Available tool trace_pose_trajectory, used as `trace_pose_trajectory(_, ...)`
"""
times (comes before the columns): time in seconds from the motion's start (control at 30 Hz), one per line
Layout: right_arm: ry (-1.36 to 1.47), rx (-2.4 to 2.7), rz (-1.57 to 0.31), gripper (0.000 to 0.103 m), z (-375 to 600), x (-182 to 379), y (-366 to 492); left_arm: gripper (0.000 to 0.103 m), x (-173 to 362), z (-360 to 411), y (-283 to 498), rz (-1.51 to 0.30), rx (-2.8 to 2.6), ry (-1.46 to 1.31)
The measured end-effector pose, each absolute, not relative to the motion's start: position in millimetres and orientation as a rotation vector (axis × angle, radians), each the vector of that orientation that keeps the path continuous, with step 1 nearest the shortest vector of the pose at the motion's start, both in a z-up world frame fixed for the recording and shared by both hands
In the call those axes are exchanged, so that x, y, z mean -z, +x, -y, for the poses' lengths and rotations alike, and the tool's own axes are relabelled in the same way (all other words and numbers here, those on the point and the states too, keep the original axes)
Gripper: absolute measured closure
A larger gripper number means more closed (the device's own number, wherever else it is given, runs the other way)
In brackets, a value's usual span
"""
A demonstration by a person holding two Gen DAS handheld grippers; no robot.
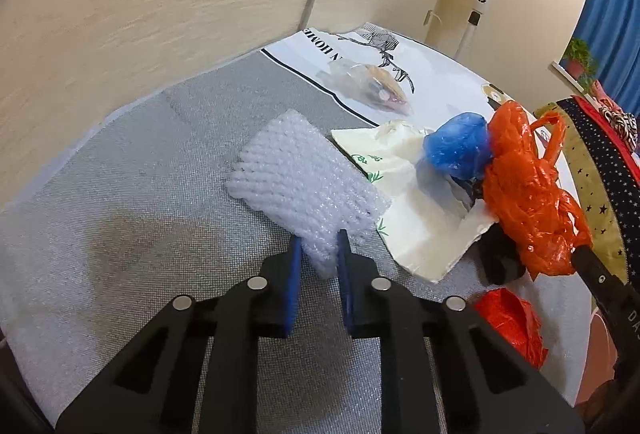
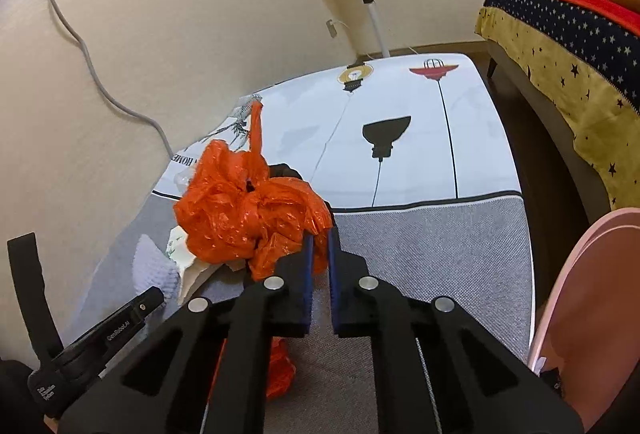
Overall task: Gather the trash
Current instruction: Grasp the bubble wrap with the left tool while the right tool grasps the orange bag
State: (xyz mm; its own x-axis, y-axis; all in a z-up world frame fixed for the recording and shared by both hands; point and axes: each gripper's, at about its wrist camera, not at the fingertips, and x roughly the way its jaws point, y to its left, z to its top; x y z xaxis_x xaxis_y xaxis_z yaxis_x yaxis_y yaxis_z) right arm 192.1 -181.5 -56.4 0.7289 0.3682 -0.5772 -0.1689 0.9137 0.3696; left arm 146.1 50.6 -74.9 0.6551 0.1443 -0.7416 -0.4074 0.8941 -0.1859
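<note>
Your left gripper [image 1: 319, 248] pinches the white foam netting [image 1: 304, 186], your right gripper [image 2: 319, 248] clamps the orange bag [image 2: 248, 210].

a cloth-covered table [image 2: 432, 234] carries foam wrap [image 1: 304, 186], a paper bag [image 1: 420, 234] and a clear packet [image 1: 372, 86]

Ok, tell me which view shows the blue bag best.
The left wrist view: the blue bag lies in plain sight on the white paper, touching the orange bag. In the right wrist view the orange bag fills that spot and no blue bag shows.
</note>
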Motion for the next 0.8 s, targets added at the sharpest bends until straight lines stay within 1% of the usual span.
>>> trace_pose_trajectory(0.1,0.299,-0.305,-0.676,0.097,183.0,49.1,185.8,0.09,71.8,-48.7,145.2,-0.791,-0.305,-0.352)
trace_pose_trajectory(0.5,0.252,-0.291,-0.609,0.098,187.3,18.4,154.7,0.09,52.5,-26.6,126.4,-0.733,-0.227,-0.31)
trace_pose_trajectory(0.8,0.174,-0.232,-0.616,0.098,196.3,-2.3,126.7,0.09,37.2,-9.5,109.5,-0.698,-0.148,-0.273)
